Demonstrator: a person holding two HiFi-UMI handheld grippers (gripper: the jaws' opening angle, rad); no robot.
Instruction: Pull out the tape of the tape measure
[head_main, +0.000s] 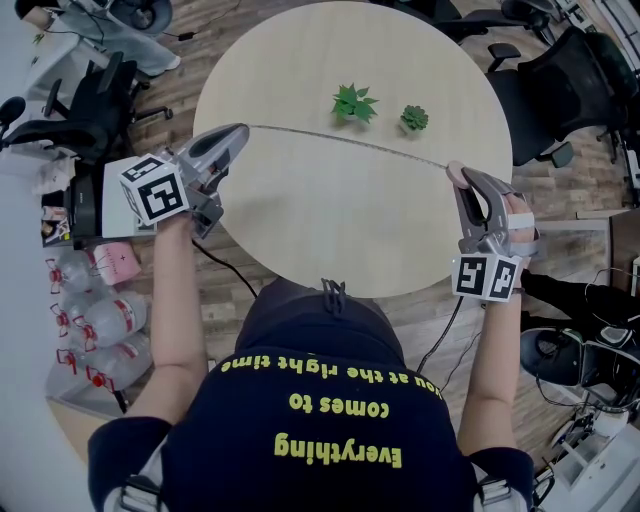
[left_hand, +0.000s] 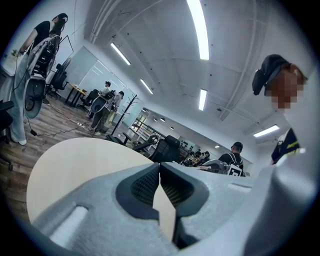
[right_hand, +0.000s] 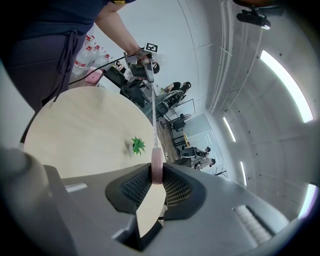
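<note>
Overhead, the head view showed the tape (head_main: 400, 155) drawn out in a thin line above the round table (head_main: 330, 230), on the near side of two small plants (head_main: 354, 103). It ran from the left gripper (head_main: 238, 133) at the left to the right gripper (head_main: 465, 185) at the right.

In the left gripper view the fingers (left_hand: 145, 187) met pad to pad. The strip itself was too thin to make out there, so the hold on its end was judged from the other views.

In the right gripper view the fingers (right_hand: 175, 187) clamped the small pink case (right_hand: 156, 170) by its flat sides, and the tape led away to the far left gripper.

The tape looked light, thin and probably slick, likely to spring back if released. Its very end seemed the place to pinch hard. The case appeared rigid and smooth, best held across its faces.
</note>
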